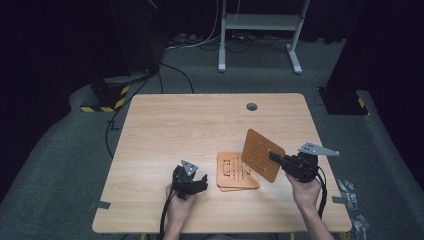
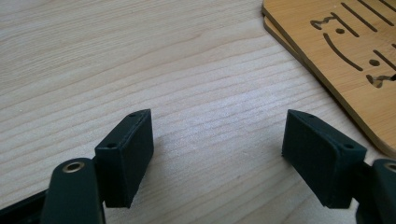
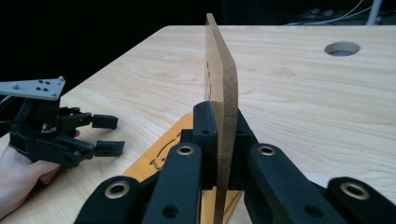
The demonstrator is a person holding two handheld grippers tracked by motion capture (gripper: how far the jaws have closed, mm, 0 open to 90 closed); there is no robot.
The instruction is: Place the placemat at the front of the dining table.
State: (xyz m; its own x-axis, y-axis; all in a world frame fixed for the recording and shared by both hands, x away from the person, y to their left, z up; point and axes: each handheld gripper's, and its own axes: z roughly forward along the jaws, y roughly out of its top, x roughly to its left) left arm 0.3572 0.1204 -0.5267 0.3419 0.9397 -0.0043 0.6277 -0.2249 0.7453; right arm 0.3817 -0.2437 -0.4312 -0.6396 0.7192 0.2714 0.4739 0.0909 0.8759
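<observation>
I am holding a thin wooden board (image 1: 262, 155) up off the surface (image 1: 190, 120) with my right gripper (image 3: 223, 140); its fingers (image 3: 204, 126) are pinching the board's lower edge tight, one on each side. The board is standing almost upright, just above a small stack of boards (image 1: 235, 172) lying flat. It is looking light and stiff — a flat piece with slots cut through it; the thin parts between the slots may snap, so I am judging the plain edge the best place to hold. The smooth faces may be slippery. My left gripper (image 2: 219, 140) is resting low over bare surface, fingers (image 2: 126, 154) wide apart and holding nothing. The cut-out pattern is hard to make out from above; how many boards are stacked I cannot tell — two edges are showing.
</observation>
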